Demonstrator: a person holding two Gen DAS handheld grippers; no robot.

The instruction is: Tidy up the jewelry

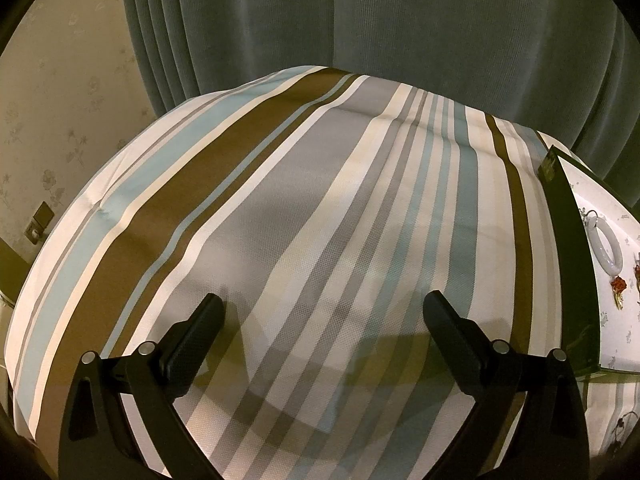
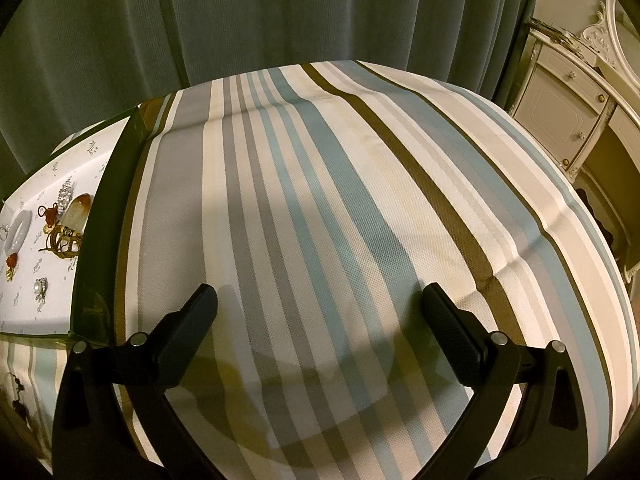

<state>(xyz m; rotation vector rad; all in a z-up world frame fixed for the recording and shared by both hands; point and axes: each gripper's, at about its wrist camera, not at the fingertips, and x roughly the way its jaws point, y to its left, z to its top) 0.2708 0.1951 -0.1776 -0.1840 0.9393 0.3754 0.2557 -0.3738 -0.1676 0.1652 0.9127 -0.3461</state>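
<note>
My left claw [image 1: 323, 312] is hanging over the striped cloth [image 1: 280, 220] on the tabletop, spread wide with nothing between the fingers. Off to its right, at the right edge of that view, sits the dark-rimmed tray [image 1: 568, 240] with a white printed liner. I can make out a white bangle [image 1: 606, 250] lying on the liner and a small red charm [image 1: 619, 285] just near of it; the rest gets cut off by the lens edge.

Over on the right wrist view, the same tray [image 2: 96, 200] shows up at the far left. More of the jewelry is visible here: the white bangle [image 2: 18, 230], a sparkly rhinestone piece [image 2: 65, 198], an amber-and-white stone [image 2: 78, 210] just beside it, a gold wire piece [image 2: 64, 242] touching the tray's inner wall, and a pearl brooch [image 2: 40, 286] nearer to me.

My right claw [image 2: 320, 304] is also gaping wide and holding nothing, over bare striped cloth well right of the tray. Green curtain [image 2: 280, 16] behind the tabletop, and a cream cabinet [image 2: 560, 112] at far right.
</note>
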